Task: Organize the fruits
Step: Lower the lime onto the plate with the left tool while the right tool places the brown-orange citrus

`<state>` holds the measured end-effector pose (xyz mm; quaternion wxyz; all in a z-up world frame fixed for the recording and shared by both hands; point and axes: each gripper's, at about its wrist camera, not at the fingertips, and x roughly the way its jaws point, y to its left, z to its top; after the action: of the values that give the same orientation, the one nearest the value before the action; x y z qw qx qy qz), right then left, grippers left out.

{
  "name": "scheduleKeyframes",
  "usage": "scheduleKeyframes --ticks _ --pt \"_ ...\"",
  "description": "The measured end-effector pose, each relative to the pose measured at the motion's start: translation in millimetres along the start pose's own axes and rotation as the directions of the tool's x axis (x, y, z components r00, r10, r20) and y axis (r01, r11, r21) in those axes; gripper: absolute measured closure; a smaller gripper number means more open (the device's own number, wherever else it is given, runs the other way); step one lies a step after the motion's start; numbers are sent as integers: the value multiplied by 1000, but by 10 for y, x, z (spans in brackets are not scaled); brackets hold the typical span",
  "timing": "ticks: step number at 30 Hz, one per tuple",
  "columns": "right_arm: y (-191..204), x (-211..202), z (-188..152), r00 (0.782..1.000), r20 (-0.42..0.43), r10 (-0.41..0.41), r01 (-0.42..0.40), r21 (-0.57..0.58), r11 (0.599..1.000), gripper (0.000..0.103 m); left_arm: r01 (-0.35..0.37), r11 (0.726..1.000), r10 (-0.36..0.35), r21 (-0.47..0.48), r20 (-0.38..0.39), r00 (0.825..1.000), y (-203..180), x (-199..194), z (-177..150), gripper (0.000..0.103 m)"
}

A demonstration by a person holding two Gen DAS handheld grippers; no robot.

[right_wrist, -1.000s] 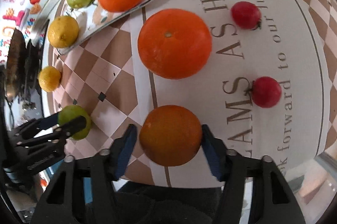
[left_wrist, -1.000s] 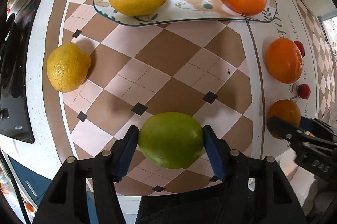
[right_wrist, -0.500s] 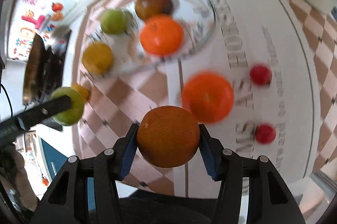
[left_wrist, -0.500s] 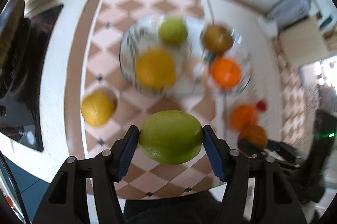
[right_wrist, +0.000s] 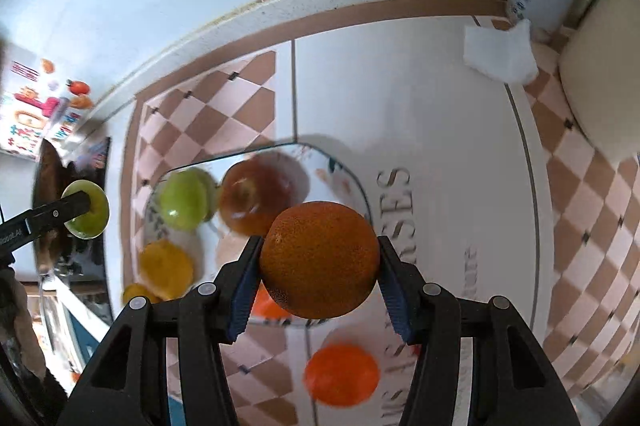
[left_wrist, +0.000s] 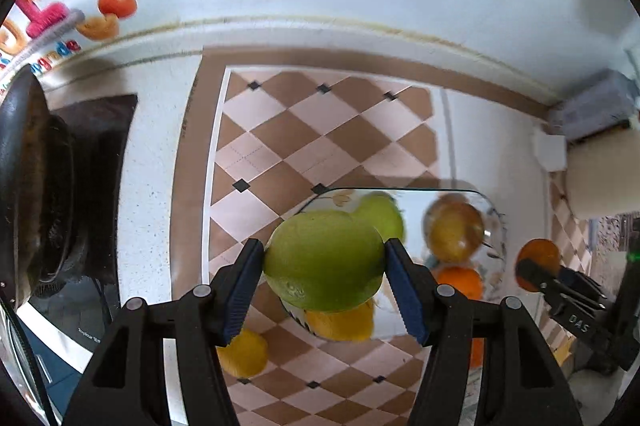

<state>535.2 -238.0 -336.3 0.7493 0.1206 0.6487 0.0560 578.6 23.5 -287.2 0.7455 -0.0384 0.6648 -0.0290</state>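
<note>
While both fruits hang in the air above the counter, the job looks roughly half done: the left gripper [left_wrist: 324, 296] has its jaws clamped on a green fruit [left_wrist: 323, 260], and the right gripper [right_wrist: 318, 284] has its jaws clamped on an orange [right_wrist: 319, 259], each held above the near part of the plate [right_wrist: 352, 182]. Already on the plate lie 4 fruits, as far as the blur allows: a green one [right_wrist: 182, 200], a brownish one [right_wrist: 254, 200], a yellow one [right_wrist: 166, 268] and an orange one mostly hidden behind the right jaws. Left on the cloth are a second orange [right_wrist: 341, 374] and a small yellow fruit [left_wrist: 242, 354] (any others cannot be made out here). The right view alone shows the lettering on the cloth and the white tissue [right_wrist: 500, 54]; the left view alone shows the dark pan [left_wrist: 36, 194] at the counter's edge and the small yellow fruit clearly.
</note>
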Motion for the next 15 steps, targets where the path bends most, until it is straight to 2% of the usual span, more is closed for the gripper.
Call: scheduleKeyframes --ticks 7,15 --pt "8 350 95 997 -78 -21 20 -26 999 45 5 999 -13 -50 -163 987 113 556 85 43" --pt "-18 492 134 994 -107 -31 30 -13 999 45 -3 997 -13 -75 -210 978 156 719 117 43"
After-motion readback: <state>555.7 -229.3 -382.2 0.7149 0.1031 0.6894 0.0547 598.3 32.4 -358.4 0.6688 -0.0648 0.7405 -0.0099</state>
